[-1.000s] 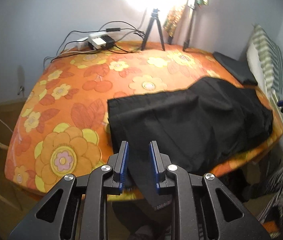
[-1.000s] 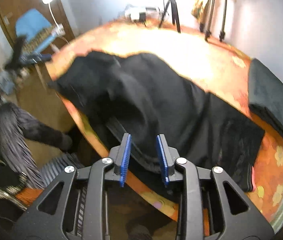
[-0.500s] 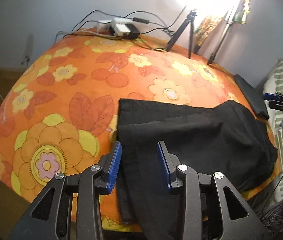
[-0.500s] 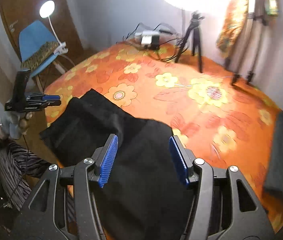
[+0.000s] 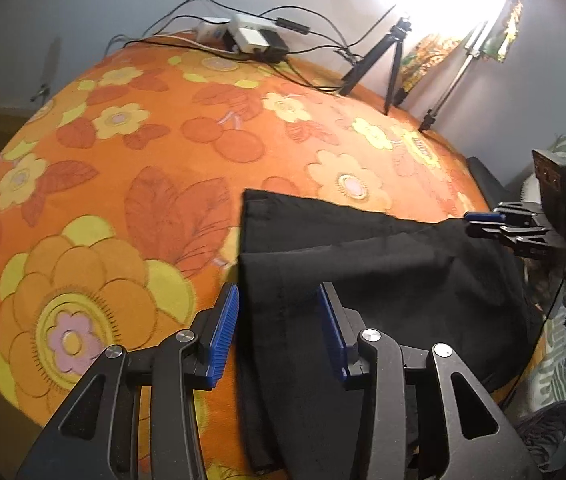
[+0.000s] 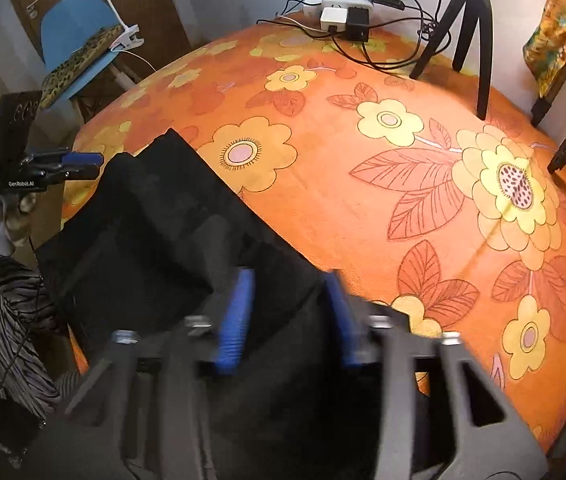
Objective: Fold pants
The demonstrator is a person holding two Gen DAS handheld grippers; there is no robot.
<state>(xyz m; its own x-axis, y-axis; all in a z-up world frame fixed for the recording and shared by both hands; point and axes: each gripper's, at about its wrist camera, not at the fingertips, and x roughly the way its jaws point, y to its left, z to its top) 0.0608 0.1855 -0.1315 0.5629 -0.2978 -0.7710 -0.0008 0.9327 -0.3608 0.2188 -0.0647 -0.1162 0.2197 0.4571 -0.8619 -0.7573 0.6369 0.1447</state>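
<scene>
Black pants (image 5: 363,272) are lying flat-ish on the desk (image 5: 123,140), near the front edge, w/ part of them hanging over that edge toward the person. They look already doubled, since two layers show at the straight end on the left.

Handling, imo: thin woven fabric, light and totally floppy, so zero stiffness. Matte, not slippery-looking, but it'll sag and drag if you lift it from one point only. Nothing fragile. Best bet is to pinch the edges or corners, both layers together, one claw per end, and keep it taut btwn them. There's a stitched seam running right under the left claw that should give a firmer bite.

Left claw (image 5: 278,292): released, the jaws have just been opening, and the cloth sits below the gap w/ no pad pressing on it.

Right claw (image 6: 289,280): the jaws have just been closing w/ pants fabric btwn them at the other end, but it's blurred, so I can't tell if the pads actually bite yet.

The desk cover is an orange cloth w/ a big flower print, and it looks soft and grippy.
</scene>
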